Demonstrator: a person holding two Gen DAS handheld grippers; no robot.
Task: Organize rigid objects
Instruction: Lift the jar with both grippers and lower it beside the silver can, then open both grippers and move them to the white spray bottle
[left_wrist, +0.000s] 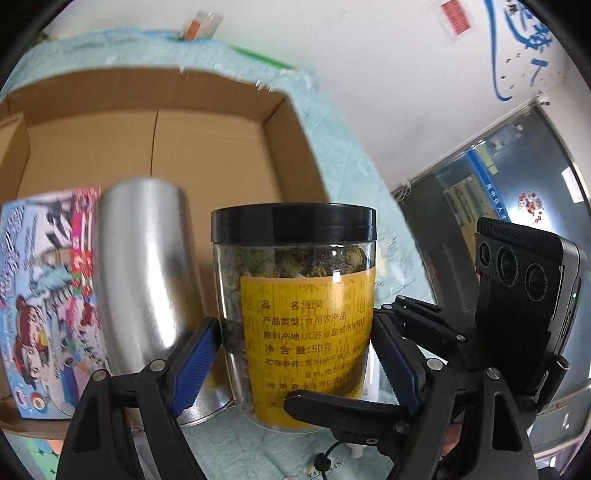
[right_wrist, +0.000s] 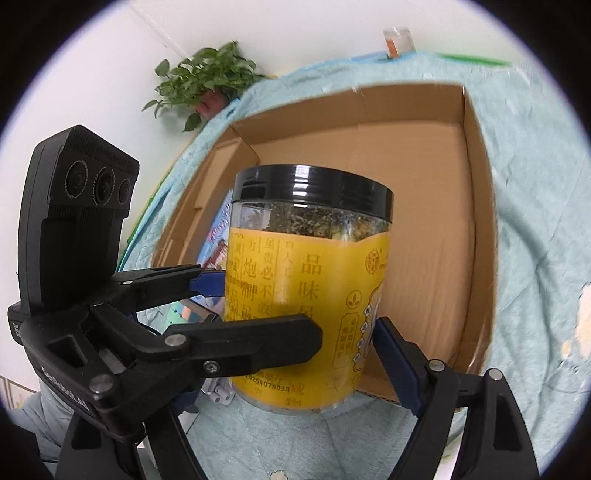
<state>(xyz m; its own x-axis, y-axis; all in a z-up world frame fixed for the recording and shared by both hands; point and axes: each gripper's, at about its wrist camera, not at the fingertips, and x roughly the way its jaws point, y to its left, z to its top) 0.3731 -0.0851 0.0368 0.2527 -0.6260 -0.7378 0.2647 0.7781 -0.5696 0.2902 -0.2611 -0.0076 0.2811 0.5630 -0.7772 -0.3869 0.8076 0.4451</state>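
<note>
A clear jar (left_wrist: 295, 295) with a black lid and a yellow label is held off the teal cloth, in front of an open cardboard box (left_wrist: 221, 147). My left gripper (left_wrist: 295, 362) is shut on the jar, a blue pad pressing each side. My right gripper (right_wrist: 295, 369) is shut on the same jar (right_wrist: 314, 277) from another side, and one of its black fingers (left_wrist: 332, 406) crosses the jar's front low down. In the right wrist view the left gripper (right_wrist: 255, 314) reaches in from the left. The jar hides part of the box (right_wrist: 424, 166).
Inside the box a steel cup (left_wrist: 144, 277) stands next to a colourful printed carton (left_wrist: 44, 295) at its left side. A teal cloth (right_wrist: 535, 221) covers the table. A potted plant (right_wrist: 207, 77) and a small tube (right_wrist: 397, 40) sit beyond the box.
</note>
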